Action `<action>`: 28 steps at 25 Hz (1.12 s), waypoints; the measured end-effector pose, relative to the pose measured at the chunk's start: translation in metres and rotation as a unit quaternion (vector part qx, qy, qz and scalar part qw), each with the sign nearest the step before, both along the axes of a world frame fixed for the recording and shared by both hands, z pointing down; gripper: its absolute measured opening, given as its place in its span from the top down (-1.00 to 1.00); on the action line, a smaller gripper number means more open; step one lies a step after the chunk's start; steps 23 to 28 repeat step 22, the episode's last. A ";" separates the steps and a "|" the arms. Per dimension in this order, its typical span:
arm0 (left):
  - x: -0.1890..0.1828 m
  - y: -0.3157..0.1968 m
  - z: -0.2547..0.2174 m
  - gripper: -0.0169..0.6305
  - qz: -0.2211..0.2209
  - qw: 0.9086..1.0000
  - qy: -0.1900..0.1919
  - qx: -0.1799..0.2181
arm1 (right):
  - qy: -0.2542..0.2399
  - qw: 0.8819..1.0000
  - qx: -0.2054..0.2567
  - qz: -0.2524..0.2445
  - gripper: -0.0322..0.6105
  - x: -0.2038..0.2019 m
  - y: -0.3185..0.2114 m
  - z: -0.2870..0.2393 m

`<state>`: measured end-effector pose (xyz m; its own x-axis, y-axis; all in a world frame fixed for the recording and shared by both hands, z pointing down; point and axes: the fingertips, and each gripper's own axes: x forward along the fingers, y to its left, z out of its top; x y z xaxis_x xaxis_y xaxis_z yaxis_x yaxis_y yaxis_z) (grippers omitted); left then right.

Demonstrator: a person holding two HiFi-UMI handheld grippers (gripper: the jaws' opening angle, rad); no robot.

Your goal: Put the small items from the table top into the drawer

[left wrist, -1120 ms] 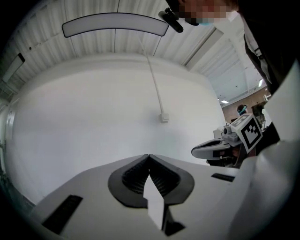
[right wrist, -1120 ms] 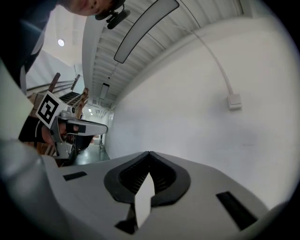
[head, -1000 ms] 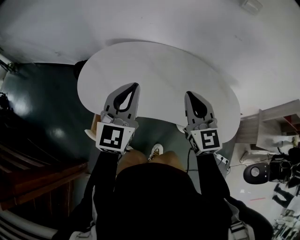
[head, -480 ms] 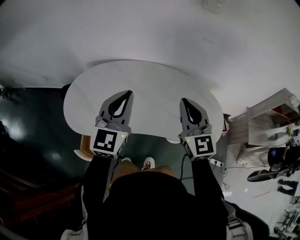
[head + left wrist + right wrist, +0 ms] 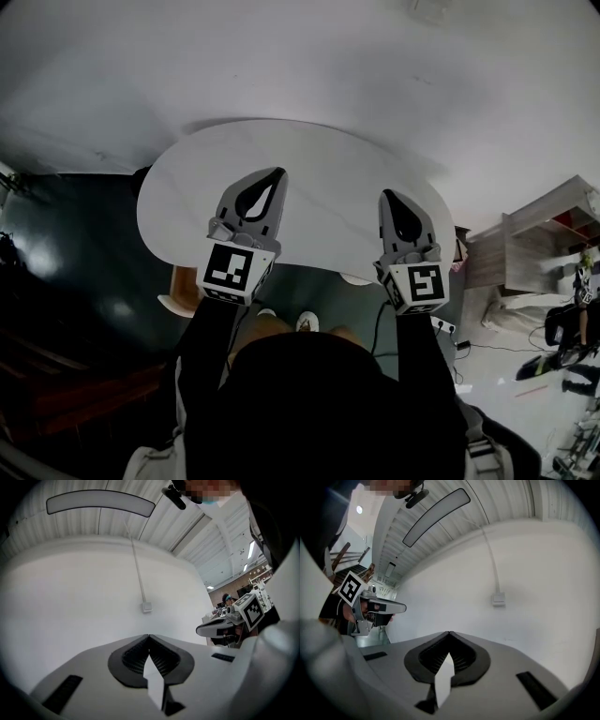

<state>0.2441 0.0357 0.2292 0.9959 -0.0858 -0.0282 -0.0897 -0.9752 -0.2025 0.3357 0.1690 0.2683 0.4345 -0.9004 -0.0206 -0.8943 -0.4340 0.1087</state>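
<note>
The left gripper point(image 5: 274, 176) and the right gripper point(image 5: 387, 197) are held level and side by side over the near edge of the white oval table top point(image 5: 319, 155). Both are pointed toward 12 o'clock, at the white wall point(image 5: 281, 56). In each gripper's own view the jaws are seen pressed together tip to tip, with nothing caught between them. Only the wall and a small wall box point(image 5: 147, 606) are faced.

No small item can be made out on the part of the table top that is shown, from 9 o'clock round to 3 o'clock. No drawer is shown in any view. If one is fitted beneath the top, it is hidden by the top, the grippers and the person's body. This scene would be fitted equally by items already stowed in a closed drawer and by items lying outside what is shown.

Which way an item lies from the fingertips, how its long axis runs, and which hand is nearer therefore cannot be settled. Only this is fixed: the table top lies ahead of and below both grippers, about equally near to each.
</note>
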 end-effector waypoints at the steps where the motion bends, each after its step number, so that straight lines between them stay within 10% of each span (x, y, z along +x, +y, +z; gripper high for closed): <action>1: 0.000 0.000 0.000 0.90 -0.001 1.000 0.000 0.000 | -0.001 1.000 0.001 0.000 0.82 0.000 -0.001 -0.001; 28: 0.000 -0.007 0.005 0.90 -0.007 1.000 0.003 -0.003 | 0.003 1.000 0.006 -0.015 0.82 0.002 -0.006 0.003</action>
